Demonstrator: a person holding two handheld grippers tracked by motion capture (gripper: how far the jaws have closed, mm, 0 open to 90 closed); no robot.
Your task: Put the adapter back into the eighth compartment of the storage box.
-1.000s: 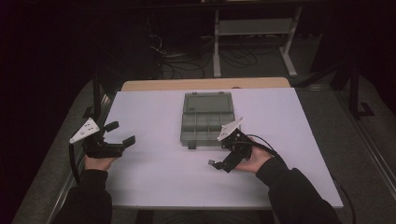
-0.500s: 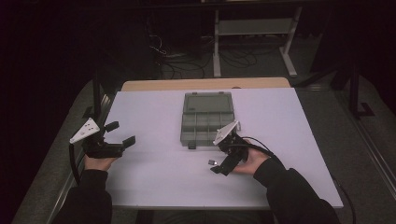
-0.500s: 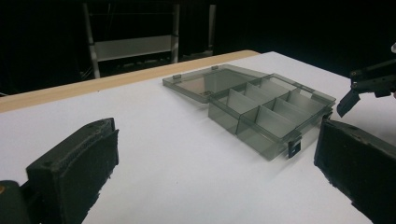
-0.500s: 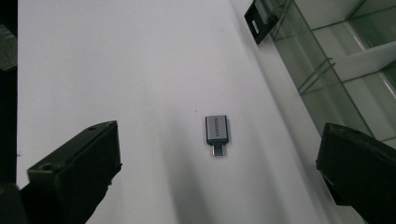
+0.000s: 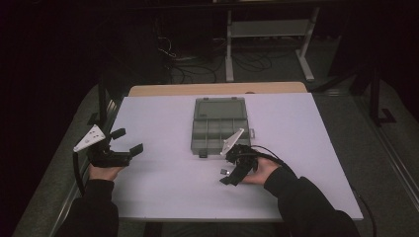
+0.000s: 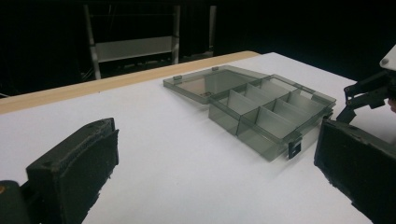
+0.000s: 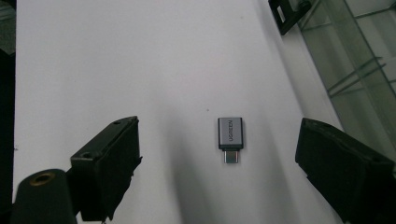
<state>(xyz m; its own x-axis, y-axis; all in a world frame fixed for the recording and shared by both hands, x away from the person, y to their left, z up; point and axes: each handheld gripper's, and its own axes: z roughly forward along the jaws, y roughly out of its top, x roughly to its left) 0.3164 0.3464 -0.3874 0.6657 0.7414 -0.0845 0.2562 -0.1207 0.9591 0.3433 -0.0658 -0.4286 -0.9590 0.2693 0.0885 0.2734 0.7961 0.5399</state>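
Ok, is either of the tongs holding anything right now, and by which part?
Nothing is held. The right tongs stand open on either side of the small grey adapter, which lies flat on the table. The left tongs are open and empty.

dark lab, white table [image 5: 163,113], floor cables [image 5: 183,61]

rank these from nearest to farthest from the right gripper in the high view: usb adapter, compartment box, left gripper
1. usb adapter, on the table right beside the right gripper
2. compartment box, open, just beyond it
3. left gripper, far across at the table's left edge
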